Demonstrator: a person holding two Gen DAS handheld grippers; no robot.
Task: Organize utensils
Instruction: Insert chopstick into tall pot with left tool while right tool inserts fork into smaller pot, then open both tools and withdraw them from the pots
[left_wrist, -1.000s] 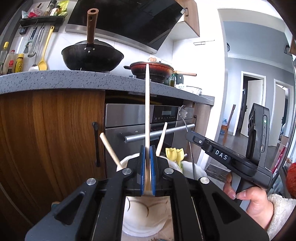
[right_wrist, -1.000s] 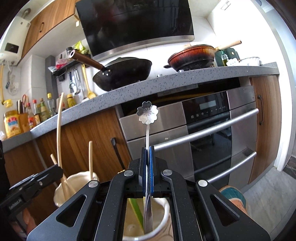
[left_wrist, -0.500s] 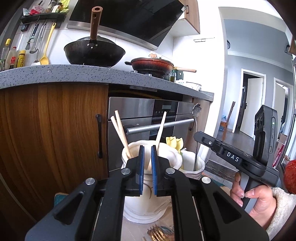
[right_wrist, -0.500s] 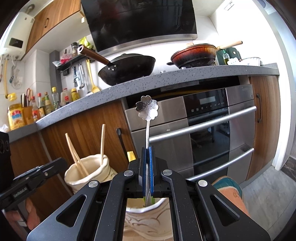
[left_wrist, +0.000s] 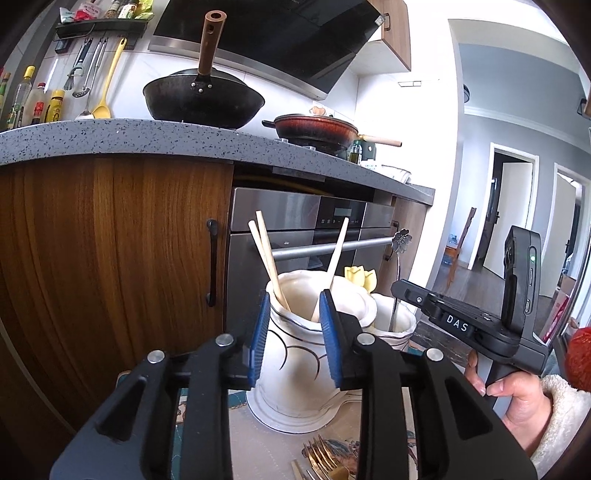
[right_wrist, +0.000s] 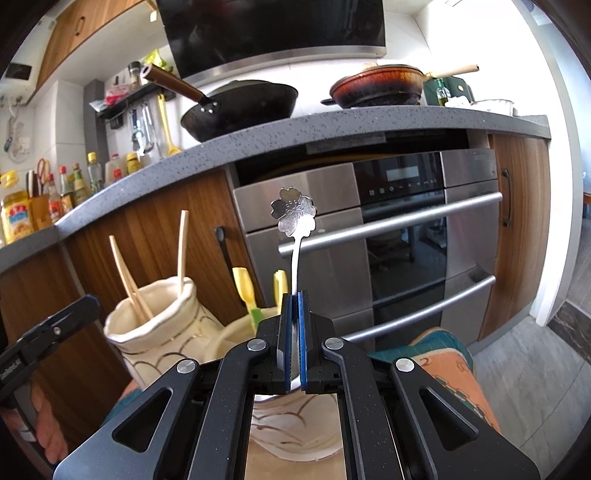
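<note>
- Kitchen counter with a grey speckled top; wooden cabinet fronts and a steel oven stand below it.
- Black wok and a red-brown pan sit on the counter, well apart from the work area.
- Cream vase-shaped holder stands on a patterned mat. Three wooden chopsticks lean inside it, two to the left and one to the right.
- Second cream holder stands just beside the first, to its right in the left wrist view. A yellow-topped utensil rises from it.
- Left gripper: jaws are opening, blue pads apart. Nothing is pressed between them; the first holder is seen through the gap beyond.
- Right gripper: clamped on the stem of a silver spoon. The flower-shaped end points up, and the stem runs down over the second holder. Whether the lower end touches the holder, cannot tell.
- Gold fork lies on the mat in front of the first holder, partly cut off by the frame edge.
</note>
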